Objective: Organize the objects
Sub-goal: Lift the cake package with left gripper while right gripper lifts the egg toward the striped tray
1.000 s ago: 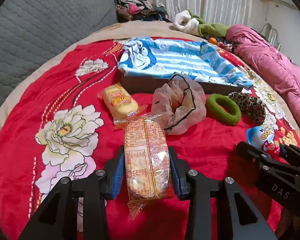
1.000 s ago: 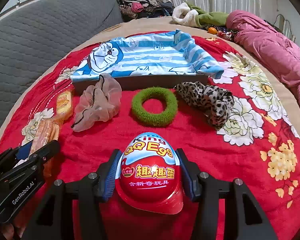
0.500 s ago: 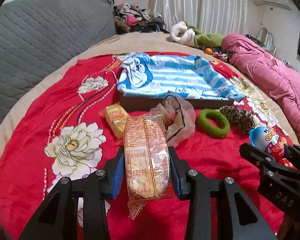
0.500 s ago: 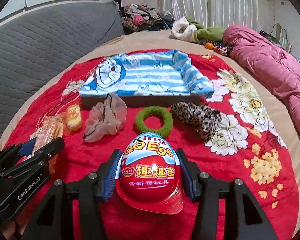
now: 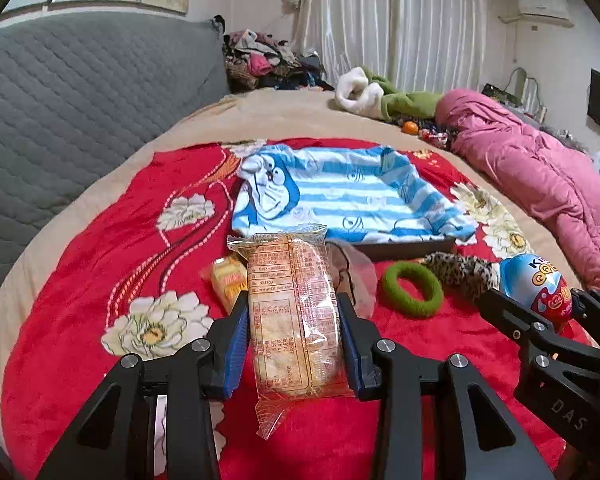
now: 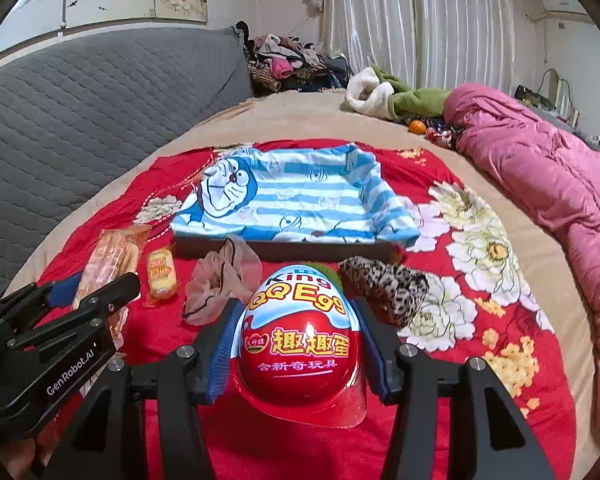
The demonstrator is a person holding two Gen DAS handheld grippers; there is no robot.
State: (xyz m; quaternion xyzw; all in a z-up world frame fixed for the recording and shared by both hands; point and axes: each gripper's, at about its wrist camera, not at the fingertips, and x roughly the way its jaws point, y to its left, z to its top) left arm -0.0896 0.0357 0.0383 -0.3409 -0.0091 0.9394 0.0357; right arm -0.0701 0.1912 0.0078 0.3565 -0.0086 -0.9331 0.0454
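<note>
The left claw (image 5: 292, 336) is pinching a long pack of crackers (image 5: 294, 312) and holds it up over the red flower blanket (image 5: 80, 272). The right claw (image 6: 296, 340) is pinching a red and white QQ Egg toy (image 6: 300, 328), and it is up in the air too. So both things are picked up, and I think the step now is carrying them to the tray with the blue striped cat cloth (image 6: 300, 204), which sits straight ahead on the bed.

On the blanket, from left to right, lie a small yellow snack pack (image 6: 162, 274), a see-through pink scrunchie (image 6: 220, 284), a green hair ring (image 5: 412, 288) and a spotted leopard scrunchie (image 6: 384, 284). They sit just in front of the tray, so each claw should go over them, not through them.

The tray's dark front wall (image 6: 284, 250) stands up a bit, so the packs must clear it before the claws let go. Inside, the tray looks bare, with lots of room. The two claws are near each other, so they should take turns.
</note>
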